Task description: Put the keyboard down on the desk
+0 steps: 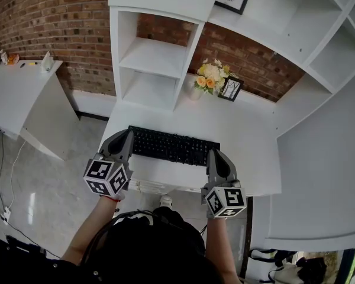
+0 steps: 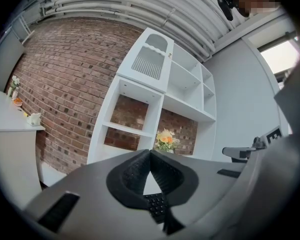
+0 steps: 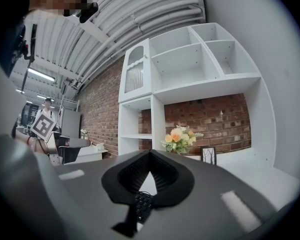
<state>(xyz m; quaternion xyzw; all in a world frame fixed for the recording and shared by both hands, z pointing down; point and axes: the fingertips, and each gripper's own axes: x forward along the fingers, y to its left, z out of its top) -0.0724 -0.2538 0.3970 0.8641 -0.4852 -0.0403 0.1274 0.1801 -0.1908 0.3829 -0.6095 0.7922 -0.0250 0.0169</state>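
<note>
A black keyboard (image 1: 171, 145) lies flat on the white desk (image 1: 251, 138), near its front edge. My left gripper (image 1: 128, 134) is at the keyboard's left end and my right gripper (image 1: 215, 154) at its right end. In the left gripper view the jaw tips of the left gripper (image 2: 150, 151) meet, and keys of the keyboard (image 2: 157, 204) show below, through the gap between the pads. The right gripper view shows the same: the right gripper (image 3: 150, 152) is shut tip to tip above the keyboard (image 3: 141, 204). Nothing sits between either pair of jaws.
A white shelf unit (image 1: 154, 70) stands at the back of the desk against a brick wall. A vase of flowers (image 1: 210, 76) and a small picture frame (image 1: 231, 89) stand behind the keyboard. A separate white table (image 1: 23, 93) is off to the left.
</note>
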